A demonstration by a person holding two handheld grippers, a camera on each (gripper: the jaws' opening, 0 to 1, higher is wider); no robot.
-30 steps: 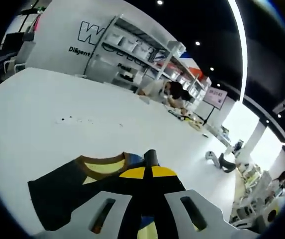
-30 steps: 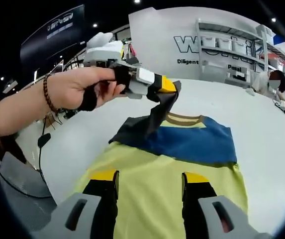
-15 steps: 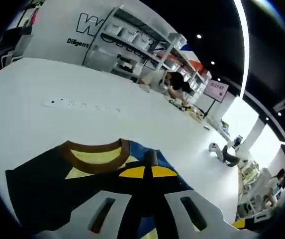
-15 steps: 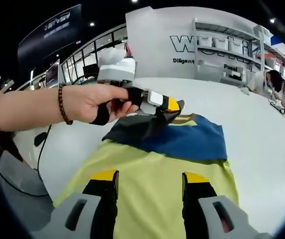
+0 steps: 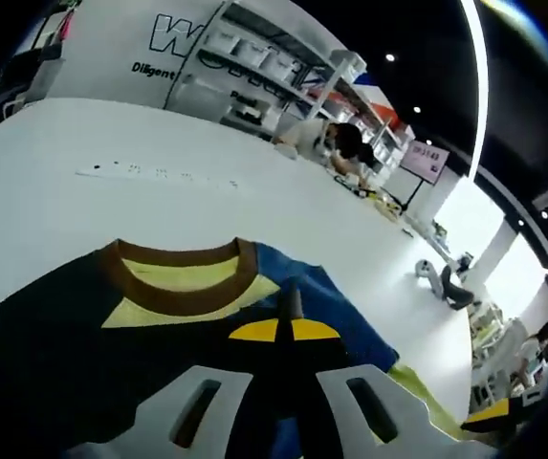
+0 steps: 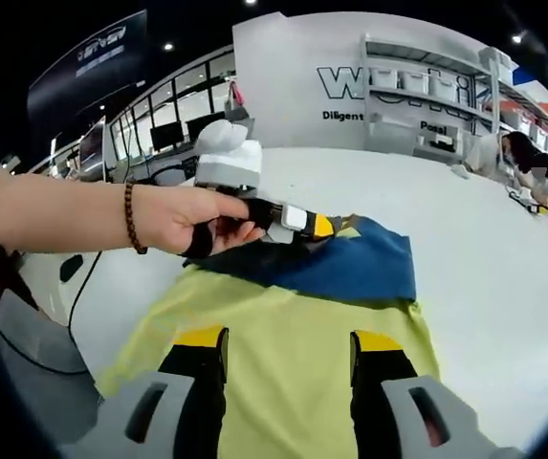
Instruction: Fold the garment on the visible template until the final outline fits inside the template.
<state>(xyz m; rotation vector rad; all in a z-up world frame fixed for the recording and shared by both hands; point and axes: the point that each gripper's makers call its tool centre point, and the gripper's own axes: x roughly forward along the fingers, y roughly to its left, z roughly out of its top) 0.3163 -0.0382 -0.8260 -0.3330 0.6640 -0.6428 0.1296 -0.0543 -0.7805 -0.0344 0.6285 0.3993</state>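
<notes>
While your left gripper (image 5: 280, 330) stands at 6 o'clock in the left gripper view, its jaws are clenched on dark fabric of the garment (image 5: 173, 287), whose brown collar (image 5: 180, 271) lies toward 10 o'clock on the white table (image 5: 92, 201). In the right gripper view, your right gripper (image 6: 288, 344) hangs released at 6 o'clock above the yellow body of the garment (image 6: 283, 316). Your left hand (image 6: 192, 220) at 10 o'clock carries the left gripper (image 6: 317, 228), clamped on the dark sleeve folded over the blue band
</notes>
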